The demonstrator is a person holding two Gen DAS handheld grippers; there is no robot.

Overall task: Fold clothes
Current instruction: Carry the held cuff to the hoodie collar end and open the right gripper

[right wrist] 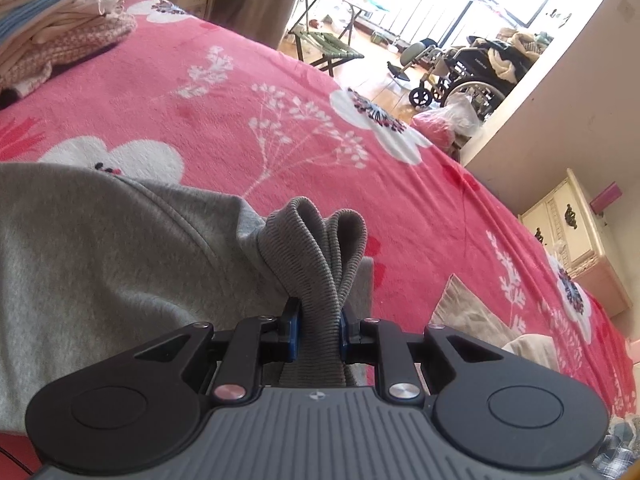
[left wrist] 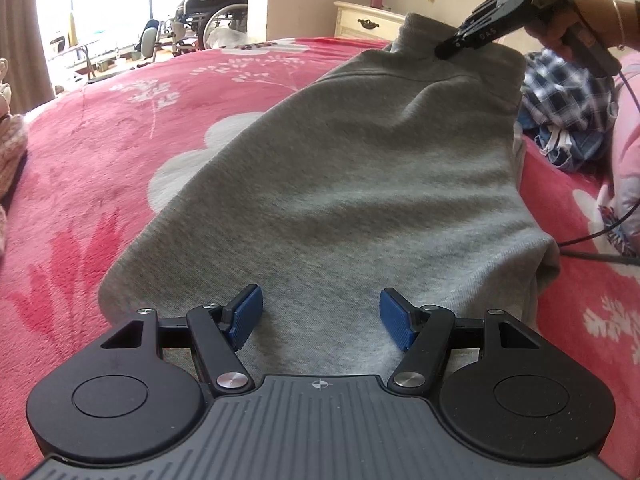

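While a pink fleece bedspread printed with white flowers [left wrist: 120, 128] covers the whole bed, a grey knitted sweatshirt [left wrist: 340, 184] lies spread across its middle, reaching from the near edge of the left wrist view up to its far right, where its ribbed band is lifted off the cover. Beyond the bed, at the far side of the room, a black wheelchair heaped with cloth [right wrist: 476, 68] stands by bright windows, and a cream bedside cabinet with dark handles [left wrist: 368, 20] sits against the wall. A stack of folded pale clothes [right wrist: 56, 20] rests on the bedspread at the far left of the right wrist view, and a crumpled blue-and-white checked garment [left wrist: 568, 96] lies just right of the sweatshirt. The right gripper [right wrist: 316, 332], held in a hand [left wrist: 576, 24], is clamped on the bunched ribbed band [right wrist: 316, 248]. The left gripper [left wrist: 320, 316] hovers over the sweatshirt's near part, its blue pads [left wrist: 248, 312] well apart with nothing gripped.
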